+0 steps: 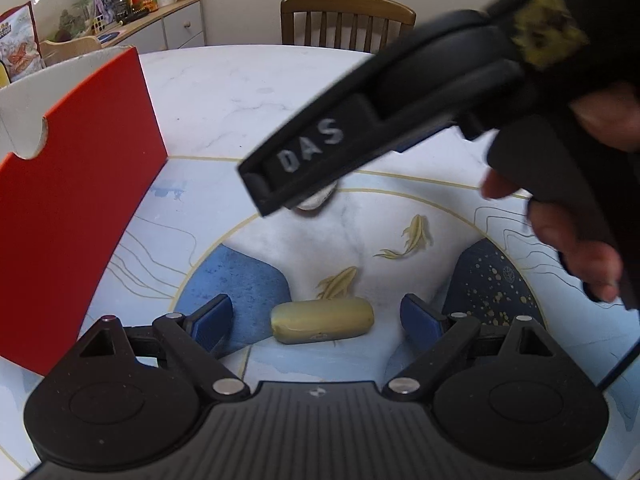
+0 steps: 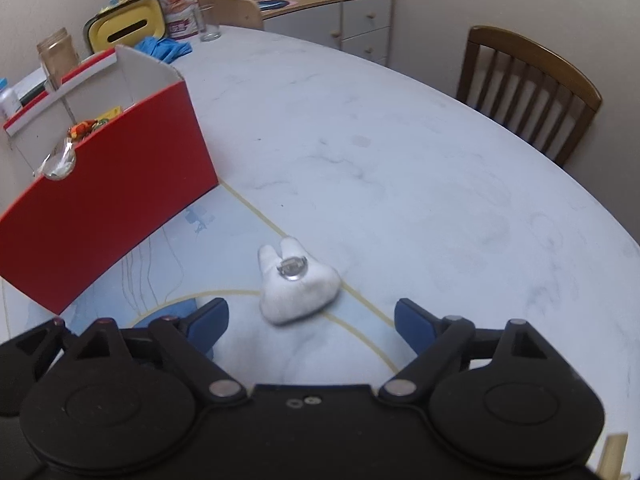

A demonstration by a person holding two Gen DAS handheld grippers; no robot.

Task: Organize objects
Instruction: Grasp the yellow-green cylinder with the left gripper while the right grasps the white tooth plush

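My left gripper (image 1: 316,322) is open, with a yellowish cylinder (image 1: 322,321) lying on the mat between its blue pads. My right gripper (image 2: 310,322) is open, just short of a white tooth-shaped holder (image 2: 298,286) that carries a clear ring. In the left wrist view the right gripper's black body (image 1: 400,120) reaches across the upper right and hides most of that holder (image 1: 316,200). A red-fronted cardboard box (image 2: 108,192) stands to the left and holds small items; it also shows in the left wrist view (image 1: 76,208).
A patterned blue mat (image 1: 400,232) covers the white marble table (image 2: 400,140). A wooden chair (image 2: 528,88) stands behind the table. A drinking glass (image 2: 209,24), a jar (image 2: 58,56), a yellow case (image 2: 126,28) and a blue cloth (image 2: 166,46) sit at the far left edge.
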